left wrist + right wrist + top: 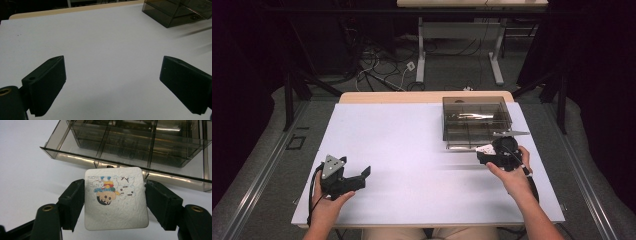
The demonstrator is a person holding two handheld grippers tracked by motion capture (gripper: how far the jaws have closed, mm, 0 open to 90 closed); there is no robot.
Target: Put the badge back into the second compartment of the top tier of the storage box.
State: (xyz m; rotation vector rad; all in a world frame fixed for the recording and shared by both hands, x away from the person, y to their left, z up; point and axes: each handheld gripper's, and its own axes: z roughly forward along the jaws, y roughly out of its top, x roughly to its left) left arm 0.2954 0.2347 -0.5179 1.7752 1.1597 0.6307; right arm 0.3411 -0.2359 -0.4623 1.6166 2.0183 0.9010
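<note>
The bench (412, 150), covered by a white sheet, is carrying everything here, and it is lying bare under and ahead of the left gripper (362, 176). That gripper is resting low near the bench's near edge, and its 2 jaws are standing wide apart with nothing between them; it is probably waiting out of the way while the other hand works.

Well ahead of it and off to the right side, the smoky clear plastic box (476, 121) is sitting at the far right of the bench. Its interior is divided into compartments, and a shallow drawer or tray part (125, 167) is sticking out toward the right gripper (115, 197), probably pulled open so something can go in.

The right gripper is hovering just in front of that open part. Its 2 jaws are pressing on the left and right edges of a small white card (116, 200) with rounded corners and a cartoon print. The card is lying flat between the jaws, face up to the camera, with its far edge near the tray's front lip. Holding it by the edges is likely keeping it level for sliding into a compartment; which compartment is unclear.
</note>
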